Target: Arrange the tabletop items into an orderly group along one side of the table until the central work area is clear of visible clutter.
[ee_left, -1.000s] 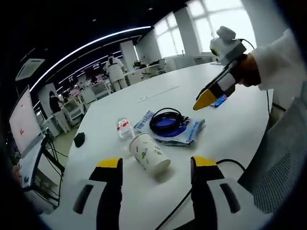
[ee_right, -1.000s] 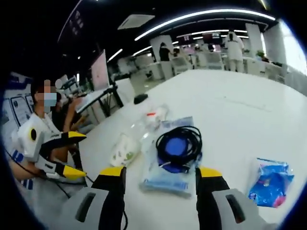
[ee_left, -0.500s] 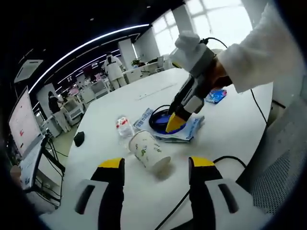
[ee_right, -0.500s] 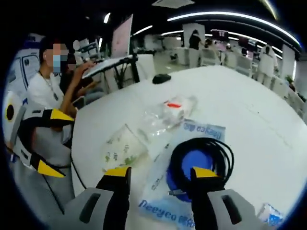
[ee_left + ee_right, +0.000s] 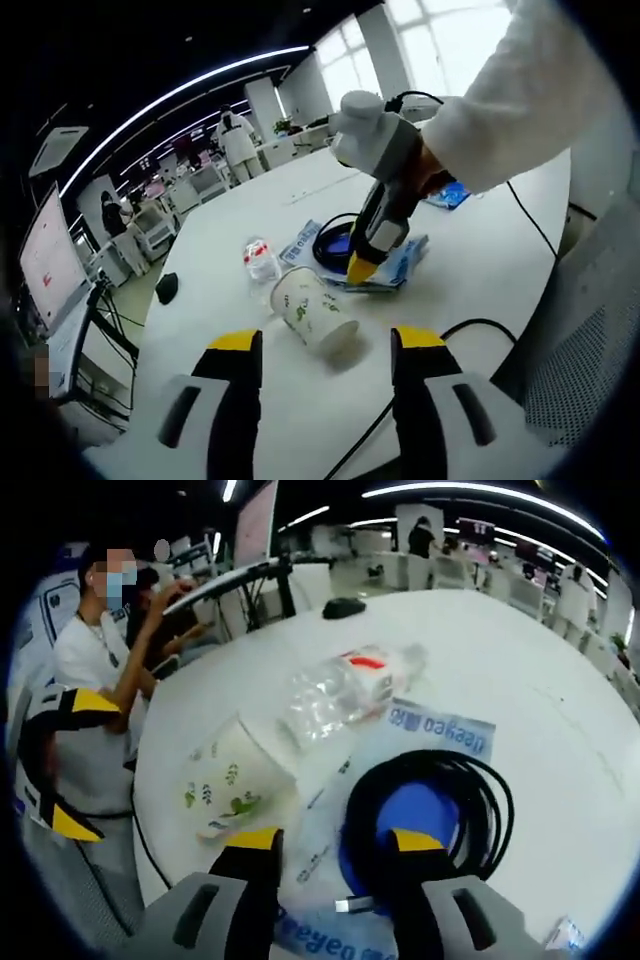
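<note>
The right hand-held gripper (image 5: 360, 268) has dropped onto the black cable coil (image 5: 430, 805), jaws apart straddling its near edge, starting the clearing; the left hand-held gripper (image 5: 325, 345) waits released.

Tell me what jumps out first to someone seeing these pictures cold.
The right gripper, held by a white-sleeved arm, reaches down over the coiled black cable lying on a blue-and-white packet mid-table, its jaws open over the coil's near edge. Beside the packet lie a tipped paper cup and a clear plastic bottle on its side. The left gripper hangs open just short of the cup.
</note>
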The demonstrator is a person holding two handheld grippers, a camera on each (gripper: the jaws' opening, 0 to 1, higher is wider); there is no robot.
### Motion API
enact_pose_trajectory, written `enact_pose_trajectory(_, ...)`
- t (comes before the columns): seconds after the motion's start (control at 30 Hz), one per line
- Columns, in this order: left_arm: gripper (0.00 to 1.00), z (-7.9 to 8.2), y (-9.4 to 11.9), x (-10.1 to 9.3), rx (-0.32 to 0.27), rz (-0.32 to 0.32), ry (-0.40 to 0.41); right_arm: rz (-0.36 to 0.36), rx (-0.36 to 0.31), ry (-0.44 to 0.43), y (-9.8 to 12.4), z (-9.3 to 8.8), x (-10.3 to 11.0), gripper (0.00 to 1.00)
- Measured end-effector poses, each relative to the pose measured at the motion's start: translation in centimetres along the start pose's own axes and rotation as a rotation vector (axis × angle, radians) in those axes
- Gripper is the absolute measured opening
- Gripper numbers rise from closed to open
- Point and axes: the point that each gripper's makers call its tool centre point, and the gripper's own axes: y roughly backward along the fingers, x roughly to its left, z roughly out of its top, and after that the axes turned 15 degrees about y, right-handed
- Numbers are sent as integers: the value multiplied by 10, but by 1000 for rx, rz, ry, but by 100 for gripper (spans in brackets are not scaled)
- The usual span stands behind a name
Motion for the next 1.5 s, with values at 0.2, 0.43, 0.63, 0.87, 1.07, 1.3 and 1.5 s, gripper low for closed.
enact_pose_trajectory(0.2, 49, -2, -1, 1, 9, 2, -4, -42, 11, 76, 1, -5, -11, 12)
enact_pose_trajectory(0.43, 49, -2, -1, 1, 14, 7, -10, -43, 31, 128, -3, -1, -11, 5)
enact_pose_trajectory(0.63, 49, -4, -1, 1, 24, 10, -36, -57, 39, 319, 4, 5, -1, 2)
enact_pose_trajectory(0.87, 49, -4, 0, 0, 28, 7, -44, -108, -44, 252, 31, 14, -13, 1)
enact_pose_trajectory(1.07, 49, -4, 0, -3, 32, 0, -57, -166, -126, 220, 67, 18, -25, 0)
enact_pose_trajectory(1.3, 49, -6, 0, -6, 43, -12, -76, -279, -220, 104, 125, 13, -42, 0)
enact_pose_trajectory(1.5, 48, -8, -1, -7, 47, -18, -93, -326, -283, 45, 166, 2, -41, 0)
